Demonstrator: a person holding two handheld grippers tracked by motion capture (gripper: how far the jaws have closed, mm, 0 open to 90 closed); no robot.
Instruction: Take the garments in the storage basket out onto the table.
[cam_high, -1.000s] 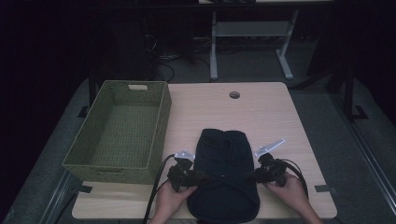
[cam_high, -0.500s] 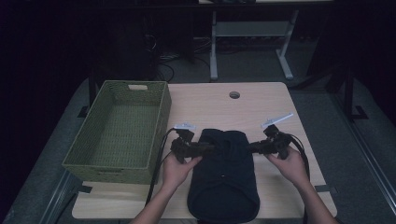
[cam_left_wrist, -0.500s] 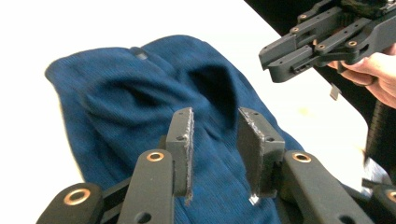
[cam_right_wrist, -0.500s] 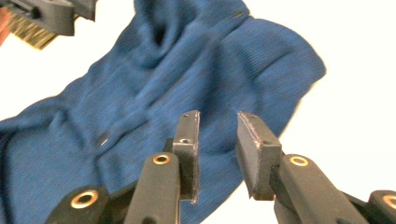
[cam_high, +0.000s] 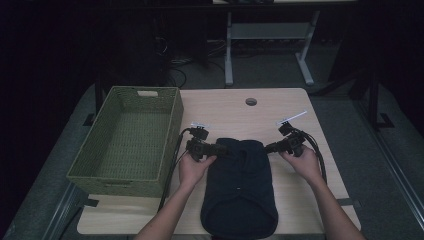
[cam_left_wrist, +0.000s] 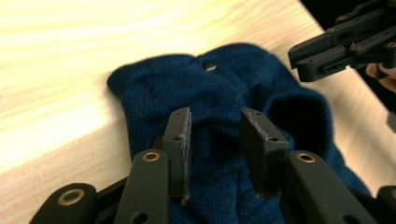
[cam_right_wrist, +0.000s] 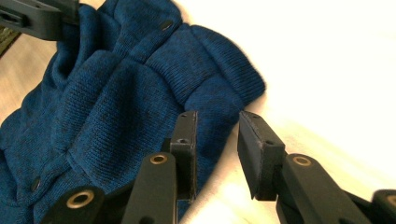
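The left gripper (cam_left_wrist: 212, 140) has just been opening; its jaws stand apart over the sweater (cam_high: 240, 187), not pinching it. The right gripper (cam_right_wrist: 215, 140) also stands open, the knit edge under its gap. The sweater lies folded, long axis running near to far, far end between the 2 grippers at mid table (cam_high: 225, 107). A green basket (cam_high: 80, 172) sits left of it. The room beyond is dark. Both forearms reach in from the near edge, grippers pointing inward.
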